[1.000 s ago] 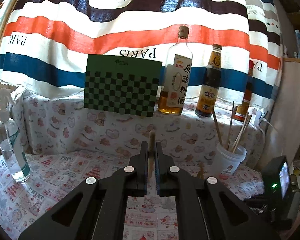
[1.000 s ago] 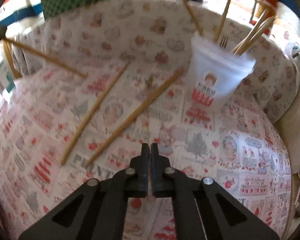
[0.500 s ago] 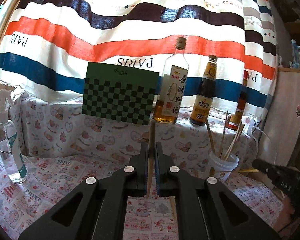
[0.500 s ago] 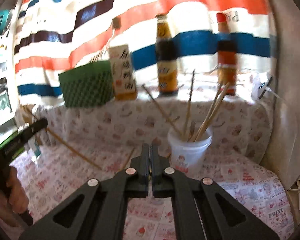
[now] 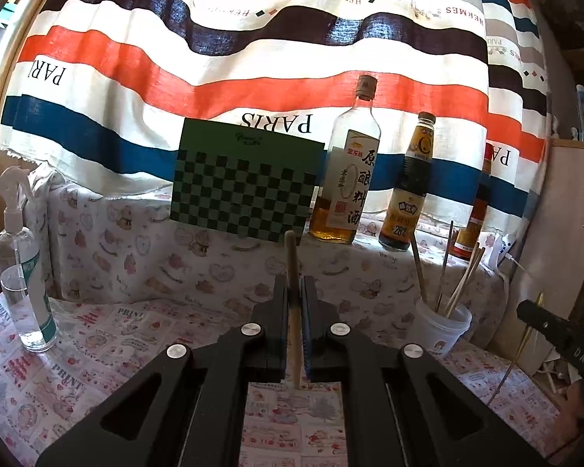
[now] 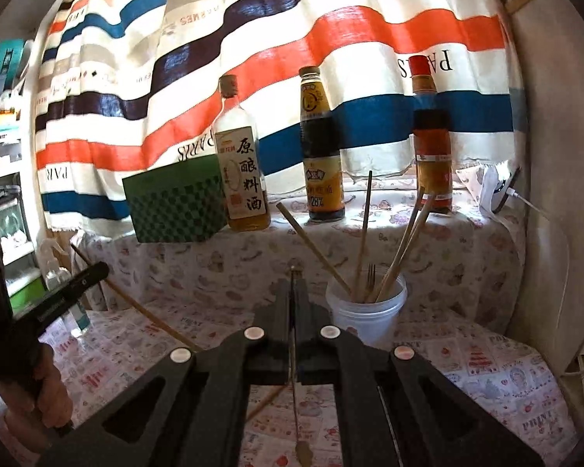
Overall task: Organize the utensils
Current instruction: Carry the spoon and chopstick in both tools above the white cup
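Note:
My left gripper (image 5: 293,286) is shut on a wooden chopstick (image 5: 292,257) that stands nearly upright between the fingers. My right gripper (image 6: 293,286) is shut on a thin metal utensil (image 6: 294,369), its shaped end hanging below the fingers. A white plastic cup (image 6: 366,311) holding several chopsticks and a small fork stands just right of the right gripper; it also shows in the left wrist view (image 5: 442,329). The left gripper (image 6: 78,284) with its chopstick shows at the left of the right wrist view, the right gripper (image 5: 553,330) at the right of the left wrist view.
Three sauce bottles (image 6: 319,148) and a green checkered board (image 5: 245,186) stand on the ledge behind. A spray bottle (image 5: 23,272) stands at the left. Another chopstick (image 6: 264,401) lies on the printed tablecloth (image 5: 97,350). A striped curtain hangs behind.
My right gripper has lifted off the table and tilted up with the thin utensil, now facing the cup. My left gripper has drawn back a little, still holding its chopstick.

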Tool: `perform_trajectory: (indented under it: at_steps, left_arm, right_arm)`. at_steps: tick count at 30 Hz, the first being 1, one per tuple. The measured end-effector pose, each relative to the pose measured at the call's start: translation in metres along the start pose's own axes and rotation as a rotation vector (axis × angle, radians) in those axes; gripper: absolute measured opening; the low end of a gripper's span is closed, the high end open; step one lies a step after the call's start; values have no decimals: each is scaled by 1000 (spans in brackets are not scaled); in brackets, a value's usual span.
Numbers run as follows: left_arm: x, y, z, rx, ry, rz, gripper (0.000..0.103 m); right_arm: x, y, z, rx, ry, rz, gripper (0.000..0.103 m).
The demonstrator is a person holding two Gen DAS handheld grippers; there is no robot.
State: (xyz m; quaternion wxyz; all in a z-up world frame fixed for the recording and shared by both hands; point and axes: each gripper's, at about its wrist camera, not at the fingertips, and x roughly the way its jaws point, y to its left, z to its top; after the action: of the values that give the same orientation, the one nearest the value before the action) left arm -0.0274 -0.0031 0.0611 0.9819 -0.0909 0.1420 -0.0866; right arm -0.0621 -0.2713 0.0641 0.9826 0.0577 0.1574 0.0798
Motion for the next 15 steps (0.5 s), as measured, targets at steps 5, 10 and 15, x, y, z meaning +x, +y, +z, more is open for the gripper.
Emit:
perform_trajectory:
  at_steps: [5,10,15]
  left_arm:
    - [-1,-5,-2,19,0,-17,5]
    - [5,-12,-7,45,19,-14,5]
    - [6,-16,-9,67,28,-15,5]
  right_arm:
    - [14,2,-6,-11,62,-9,1]
    - [30,-5,-12,13,146,-75,2]
    - [35,-9,-13,22,191,-63,1]
